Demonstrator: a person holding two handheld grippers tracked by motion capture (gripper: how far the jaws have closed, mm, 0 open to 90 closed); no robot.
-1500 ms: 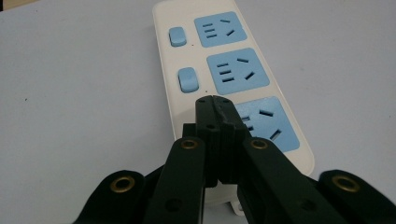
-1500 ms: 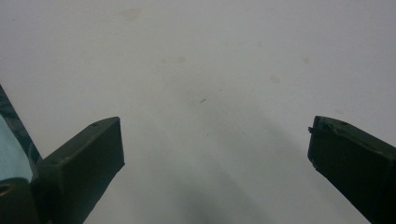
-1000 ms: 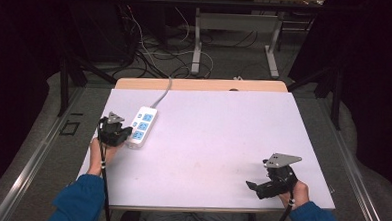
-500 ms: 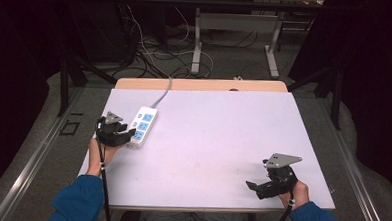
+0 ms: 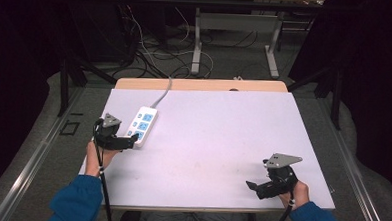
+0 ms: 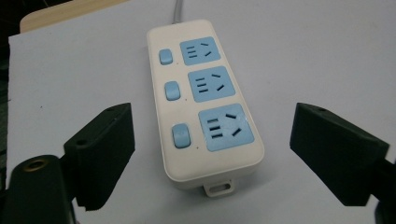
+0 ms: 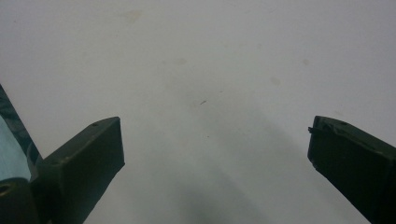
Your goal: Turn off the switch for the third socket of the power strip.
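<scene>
No readable text, label, brand or number shows on the power strip (image 6: 203,100) or elsewhere.

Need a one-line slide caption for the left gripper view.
Open left gripper poised over the near end of a white three-outlet power strip on the table.

Blue sleeves (image 5: 75,203), black tongs (image 5: 132,141), grey three-cornered plates (image 5: 281,160).

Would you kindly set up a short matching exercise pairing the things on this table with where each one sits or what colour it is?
Things:
1. power strip
2. left gripper
3. right gripper
4. socket faces

Descriptions:
A. light blue
B. near right of the table, jaws open over bare surface
C. white, far left part of the table, cable leading away
D. jaws open, just short of the strip's near end

Pairs: 1-C, 2-D, 3-B, 4-A
</scene>
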